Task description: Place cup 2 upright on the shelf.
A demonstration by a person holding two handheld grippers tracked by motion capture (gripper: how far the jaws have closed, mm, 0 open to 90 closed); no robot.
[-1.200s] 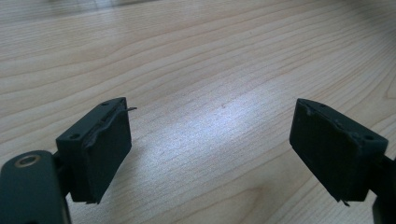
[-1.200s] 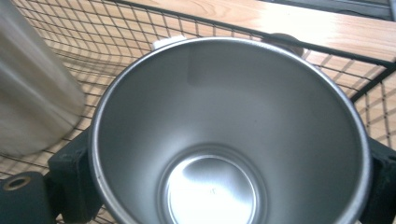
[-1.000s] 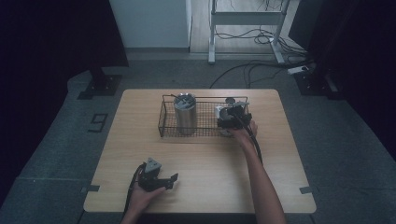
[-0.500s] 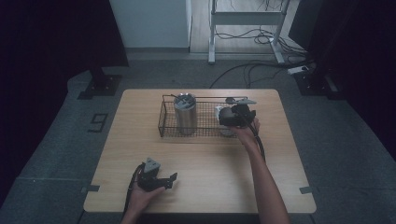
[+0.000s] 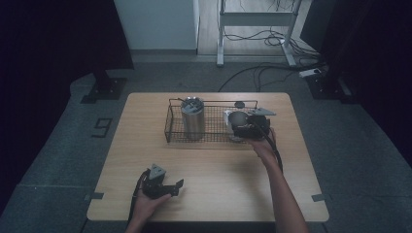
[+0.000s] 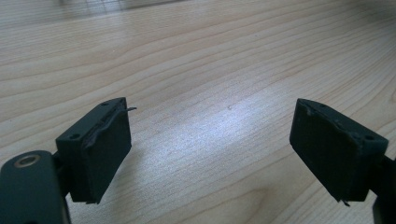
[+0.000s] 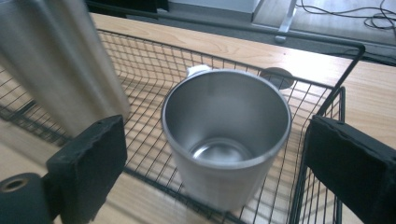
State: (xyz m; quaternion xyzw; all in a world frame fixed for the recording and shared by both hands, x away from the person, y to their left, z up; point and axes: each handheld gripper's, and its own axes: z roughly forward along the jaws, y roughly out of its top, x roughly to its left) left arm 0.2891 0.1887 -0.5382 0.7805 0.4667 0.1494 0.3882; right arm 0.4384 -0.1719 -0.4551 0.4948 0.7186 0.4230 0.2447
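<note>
High view shows a black wire basket [image 5: 171,127] on the far half of the wooden desk [image 5: 218,189], holding two metal vessels: a tall steel tumbler [image 5: 192,118] upright toward its left end and a shorter steel cup [image 7: 227,135] upright at its right end, well apart from each other. The cup stands mouth up, its long axis vertical, and is empty inside. The desk sits on a grey floor [image 5: 58,155] in a dim room, with cables [image 5: 252,73] lying beyond it. The right gripper [image 5: 241,124] hovers just near of the cup, its jaws having just been closing yet still wide, clear of the cup's walls. The left gripper [image 5: 167,187] rests at the desk's near left edge, jaws wide over bare wood.
</note>
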